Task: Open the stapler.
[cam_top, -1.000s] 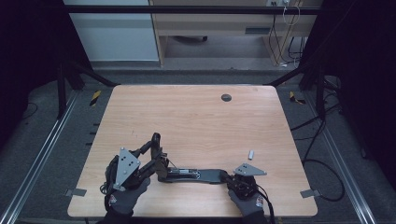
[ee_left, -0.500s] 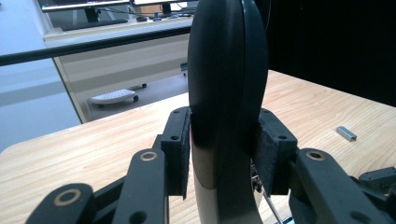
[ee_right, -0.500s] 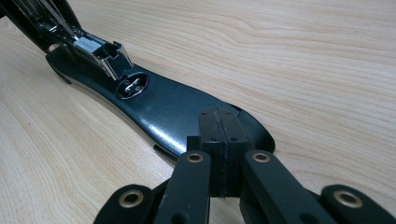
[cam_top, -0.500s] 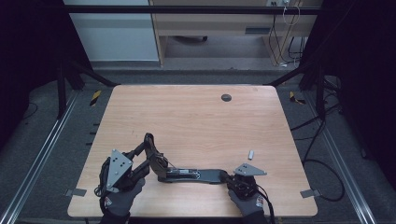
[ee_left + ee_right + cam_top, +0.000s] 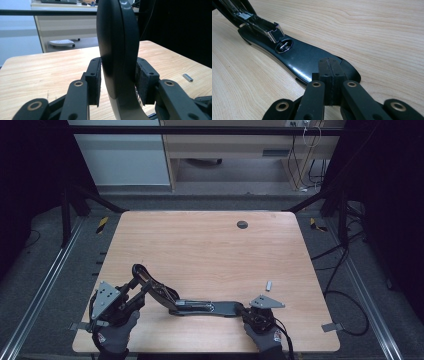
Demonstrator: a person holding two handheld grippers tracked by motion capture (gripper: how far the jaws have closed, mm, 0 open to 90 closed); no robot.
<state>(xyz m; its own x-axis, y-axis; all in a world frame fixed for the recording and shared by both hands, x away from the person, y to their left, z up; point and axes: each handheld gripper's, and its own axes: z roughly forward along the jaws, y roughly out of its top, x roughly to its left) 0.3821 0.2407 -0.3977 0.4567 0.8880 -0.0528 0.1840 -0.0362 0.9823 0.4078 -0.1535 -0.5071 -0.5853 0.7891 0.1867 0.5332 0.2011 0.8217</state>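
Stapler (image 5: 200,307) is lying opened out on the table (image 5: 210,250), sitting near the front edge, roughly mid-width. Its base is running left-right along that edge; its top arm (image 5: 150,282) is angling up and back toward the front-left corner. Left gripper (image 5: 131,289) is sitting left of the base, jaws either side of the raised arm's end. Right gripper (image 5: 241,310) is sitting at the base's right end, jaws together, resting on it. Staple strip (image 5: 268,284) is lying just behind the right gripper, toward the right edge. Grommet hole (image 5: 242,224) is sitting near the back edge, right of centre.

Stapler lid (image 5: 117,50) cropped at top.
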